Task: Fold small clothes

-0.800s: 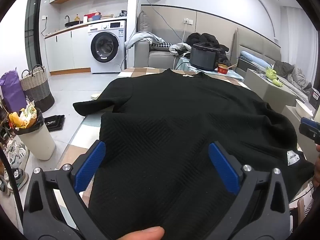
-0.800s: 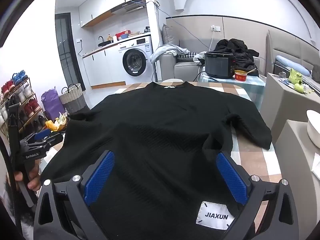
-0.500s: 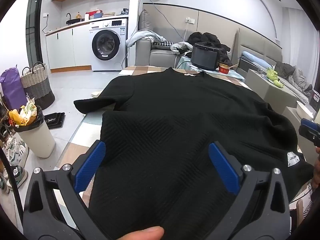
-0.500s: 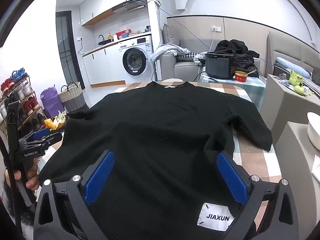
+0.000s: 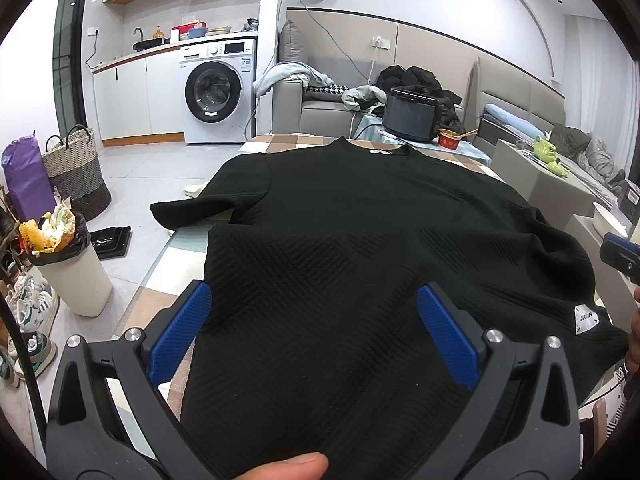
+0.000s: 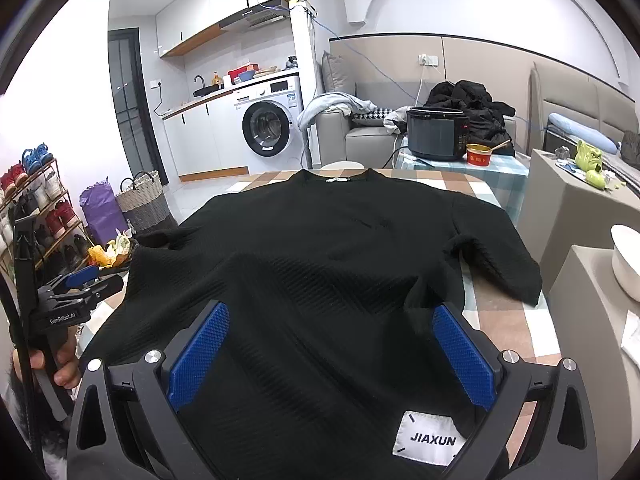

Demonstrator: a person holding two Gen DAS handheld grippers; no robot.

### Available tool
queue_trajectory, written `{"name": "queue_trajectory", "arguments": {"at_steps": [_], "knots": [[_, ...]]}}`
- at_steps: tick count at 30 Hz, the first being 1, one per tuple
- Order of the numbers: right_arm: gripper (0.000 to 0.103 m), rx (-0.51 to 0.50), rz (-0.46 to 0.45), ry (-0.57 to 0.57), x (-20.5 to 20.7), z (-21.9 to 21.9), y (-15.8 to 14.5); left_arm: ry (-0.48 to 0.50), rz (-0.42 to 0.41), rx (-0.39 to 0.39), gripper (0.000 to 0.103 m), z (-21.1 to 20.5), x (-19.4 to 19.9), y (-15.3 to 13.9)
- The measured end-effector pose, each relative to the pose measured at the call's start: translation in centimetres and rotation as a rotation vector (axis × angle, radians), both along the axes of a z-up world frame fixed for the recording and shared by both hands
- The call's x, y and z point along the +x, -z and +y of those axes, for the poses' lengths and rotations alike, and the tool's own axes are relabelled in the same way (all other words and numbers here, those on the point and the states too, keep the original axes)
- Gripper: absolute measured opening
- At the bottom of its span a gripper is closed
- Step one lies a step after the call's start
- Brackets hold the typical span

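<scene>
A black short-sleeved top [image 5: 360, 216] with a ribbed chevron weave lies spread flat on a desk [image 6: 500, 312] covered by a brown, white and pale-blue checked cloth, neckline at the far end and hem at the near end. Its left sleeve [image 5: 188, 208] reaches out past the desk's left edge; its right sleeve [image 6: 500, 264] lies on the checked cloth near the right edge. A white label reading JIAXUN [image 6: 430, 438] sits on the hem at the near right corner.

The left claw [image 5: 314, 332] hangs over the near-left part of the hem, its blue-padded fingers [image 5: 180, 334] spread wide apart and released, with cloth showing between them. A thumb tip [image 5: 292, 466] shows at the bottom edge of that view. The right claw [image 6: 330, 354] is likewise spread wide and released above the near-right hem, just beside the label; whether either claw touches the fabric cannot be told.

Beyond the desk stand a washing machine [image 6: 266, 130], a grey sofa [image 6: 360, 136] heaped with clothes, and a black cooker [image 6: 438, 134] beside a red bowl [image 6: 478, 155]. On the floor at left are a cream bin [image 5: 74, 276] and a woven basket [image 5: 76, 172].
</scene>
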State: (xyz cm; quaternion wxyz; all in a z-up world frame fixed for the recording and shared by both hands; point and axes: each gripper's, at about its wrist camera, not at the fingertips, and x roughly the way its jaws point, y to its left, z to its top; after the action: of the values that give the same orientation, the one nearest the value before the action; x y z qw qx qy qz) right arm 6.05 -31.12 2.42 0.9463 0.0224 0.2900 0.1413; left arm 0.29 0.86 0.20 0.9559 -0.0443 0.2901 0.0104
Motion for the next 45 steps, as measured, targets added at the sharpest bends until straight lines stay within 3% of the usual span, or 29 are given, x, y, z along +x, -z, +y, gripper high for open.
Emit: {"name": "queue_trajectory", "arguments": {"at_steps": [25,45], "knots": [[0.103,0.006,-0.05,0.01,-1.9,-0.5,-1.8,-0.015,-0.023,0.013,0.103,-0.4,-0.9,-1.1],[0.103,0.014,-0.025,0.014,-1.5,-0.3,-1.6,-0.01,-0.026,0.024,0.103,-1.0,-1.4,-1.6]]}}
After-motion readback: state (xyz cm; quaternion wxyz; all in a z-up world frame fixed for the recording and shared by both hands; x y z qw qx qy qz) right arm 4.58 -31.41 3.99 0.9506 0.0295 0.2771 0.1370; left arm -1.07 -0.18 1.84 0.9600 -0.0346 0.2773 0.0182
